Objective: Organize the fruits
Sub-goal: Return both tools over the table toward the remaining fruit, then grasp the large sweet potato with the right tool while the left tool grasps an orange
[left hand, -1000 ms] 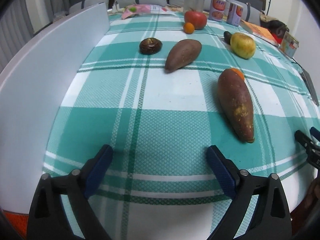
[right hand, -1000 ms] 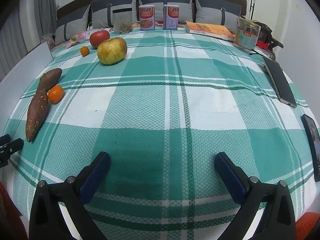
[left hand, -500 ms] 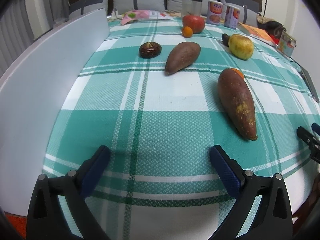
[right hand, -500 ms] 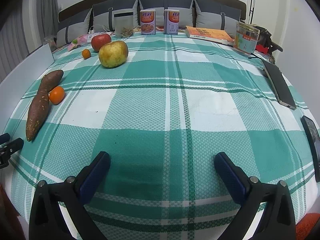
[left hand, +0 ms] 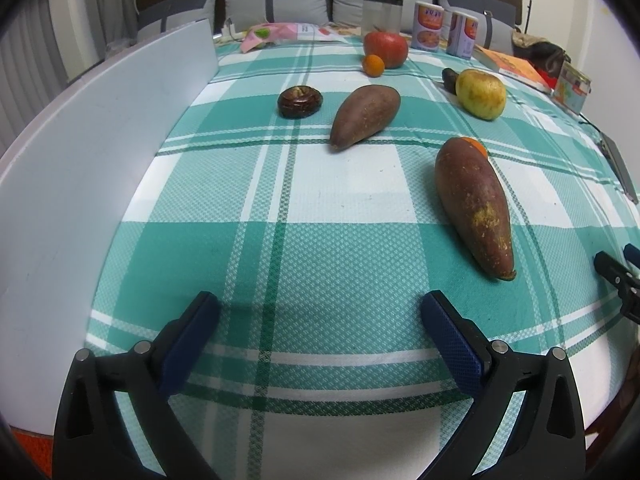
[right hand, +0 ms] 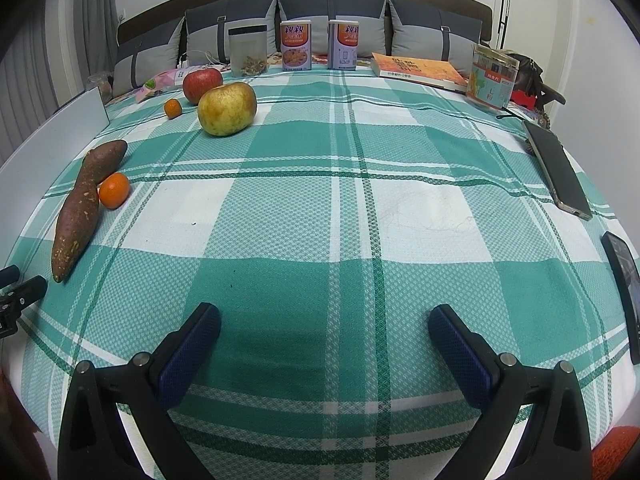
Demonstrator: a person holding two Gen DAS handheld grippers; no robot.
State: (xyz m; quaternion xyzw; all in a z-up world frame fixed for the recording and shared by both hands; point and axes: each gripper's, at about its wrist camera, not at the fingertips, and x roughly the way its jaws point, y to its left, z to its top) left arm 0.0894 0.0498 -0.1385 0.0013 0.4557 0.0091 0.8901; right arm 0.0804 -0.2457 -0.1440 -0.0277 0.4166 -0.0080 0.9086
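Observation:
On the green plaid tablecloth [left hand: 340, 248] lie a long sweet potato [left hand: 474, 204], a shorter sweet potato [left hand: 366, 114], a dark round fruit [left hand: 300, 101], a yellow-green apple [left hand: 481, 94], a red apple [left hand: 386, 49] and a small orange [left hand: 373, 65]. A second orange [right hand: 114, 190] rests against the long sweet potato [right hand: 78, 220]. My left gripper [left hand: 320, 320] is open above the near cloth, holding nothing. My right gripper [right hand: 324, 326] is open too, over bare cloth, well right of the yellow-green apple [right hand: 227, 109].
A white board [left hand: 88, 168] stands along the table's left edge. At the back are two tins [right hand: 296, 45], a clear jar [right hand: 248, 51], a book [right hand: 420, 69] and a printed jar [right hand: 494, 78]. A phone [right hand: 558, 168] lies at the right, another dark device [right hand: 624, 280] nearer.
Both views have tipped up slightly, so the fruits sit a little lower in frame. Nothing on the table has moved, and both grippers stay open.

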